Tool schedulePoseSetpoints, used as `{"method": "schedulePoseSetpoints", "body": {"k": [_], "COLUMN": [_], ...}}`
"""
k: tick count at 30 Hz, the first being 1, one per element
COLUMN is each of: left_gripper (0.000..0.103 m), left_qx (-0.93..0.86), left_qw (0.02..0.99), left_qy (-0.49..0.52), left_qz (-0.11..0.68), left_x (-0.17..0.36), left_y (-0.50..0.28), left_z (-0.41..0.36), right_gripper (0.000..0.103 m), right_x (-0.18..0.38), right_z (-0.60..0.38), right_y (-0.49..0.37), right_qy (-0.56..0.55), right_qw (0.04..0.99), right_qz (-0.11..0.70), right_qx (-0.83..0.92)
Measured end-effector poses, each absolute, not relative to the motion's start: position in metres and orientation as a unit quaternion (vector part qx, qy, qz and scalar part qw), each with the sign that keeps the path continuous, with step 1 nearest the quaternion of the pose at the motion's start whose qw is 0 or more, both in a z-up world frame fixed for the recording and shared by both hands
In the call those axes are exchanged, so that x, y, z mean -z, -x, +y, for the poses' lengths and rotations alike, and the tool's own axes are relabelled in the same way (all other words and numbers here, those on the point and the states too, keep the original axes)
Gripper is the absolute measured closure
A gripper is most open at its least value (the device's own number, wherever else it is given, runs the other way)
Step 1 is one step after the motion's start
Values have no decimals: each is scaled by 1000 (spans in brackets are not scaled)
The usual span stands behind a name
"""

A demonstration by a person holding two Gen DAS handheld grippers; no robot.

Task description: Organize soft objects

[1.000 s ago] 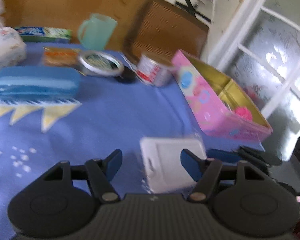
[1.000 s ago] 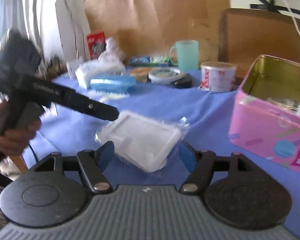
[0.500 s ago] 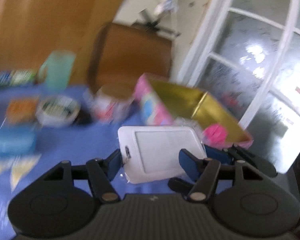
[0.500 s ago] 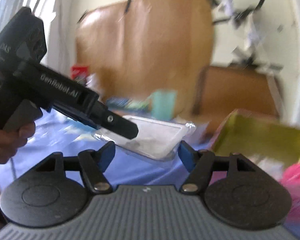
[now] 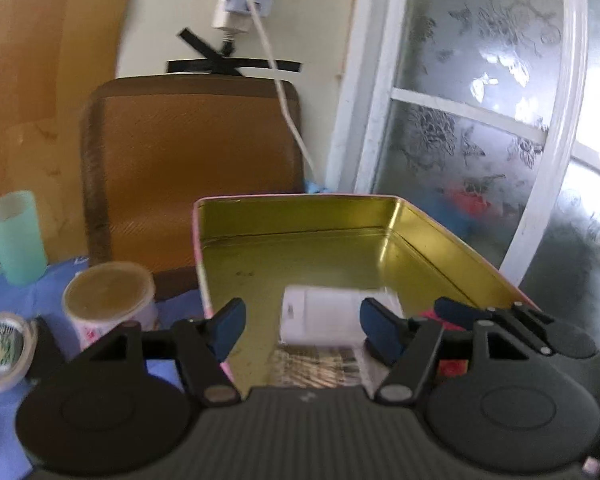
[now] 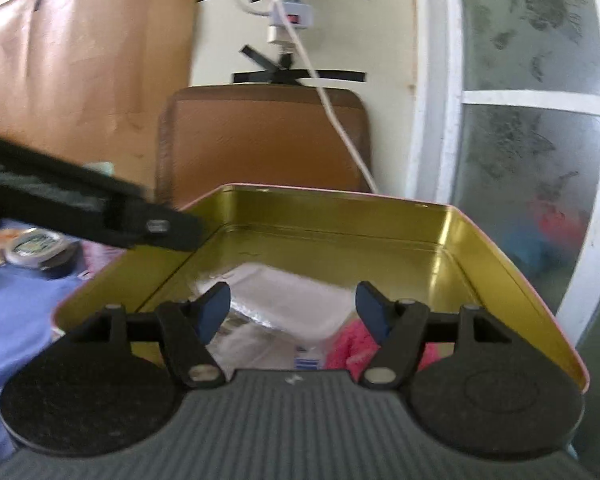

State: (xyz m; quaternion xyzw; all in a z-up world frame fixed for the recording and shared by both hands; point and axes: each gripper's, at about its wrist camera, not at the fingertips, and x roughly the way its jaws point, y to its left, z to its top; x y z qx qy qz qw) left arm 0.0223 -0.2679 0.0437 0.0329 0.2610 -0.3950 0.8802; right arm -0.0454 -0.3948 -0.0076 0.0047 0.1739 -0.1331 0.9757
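Note:
A white soft packet in clear wrap point(image 5: 320, 316) lies inside the open pink tin with a gold lining point(image 5: 300, 200), on top of other wrapped packets point(image 5: 316, 364). My left gripper point(image 5: 302, 328) hovers over the tin's near end with its jaws opening. The packet sits between the pads, and the left pad stands clear of it. My right gripper point(image 6: 294, 310) hangs open above the same packet point(image 6: 292, 300), beside a pink fluffy item point(image 6: 352, 340). The left gripper's black finger point(image 6: 152, 226) reaches over the tin's left wall.
On the blue tablecloth point(image 5: 40, 292) left of the tin stand a lidded paper cup point(image 5: 108, 296), a mint mug point(image 5: 14, 236) and a round tin point(image 5: 0, 344). A brown chair back point(image 5: 192, 160) is behind. A frosted window point(image 5: 480, 120) closes the right side.
Both grippers lifted the white packet off the table and swung it right over the pink tin. It now rests inside the tin, free of the pads.

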Motion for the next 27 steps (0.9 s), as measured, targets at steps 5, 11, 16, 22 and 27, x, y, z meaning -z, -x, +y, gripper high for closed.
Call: {"method": "schedulePoseSetpoints", "body": {"k": [5,11,16,22,27], "left_gripper": [36,33,33,34,33], "left_qx": [376,272,166,99,91], "left_qw": [894,928,948,947,947], "left_qy": [5,39,53,81,62], "left_qz": [242,250,268,295,301], "left_x": [-46,-15,17,35,38], "left_y": [-15,-14,-23,-36,-39], "left_z": [-200,-95,-26,-3,-9], "right_gripper": [51,74,73,71,70], "right_x": [4,-23,-22,16,43], "right_z": [-391,-346,-293,-252,-248], "right_y": [63,68,10,-89,-119], "right_qy": [-35,-50,-117,-281,-390], "right_qw": [985,995,970,902,857], "right_qz": [120,84,173,296,321], "right_qx": [122,17,-128,-140,-100]}}
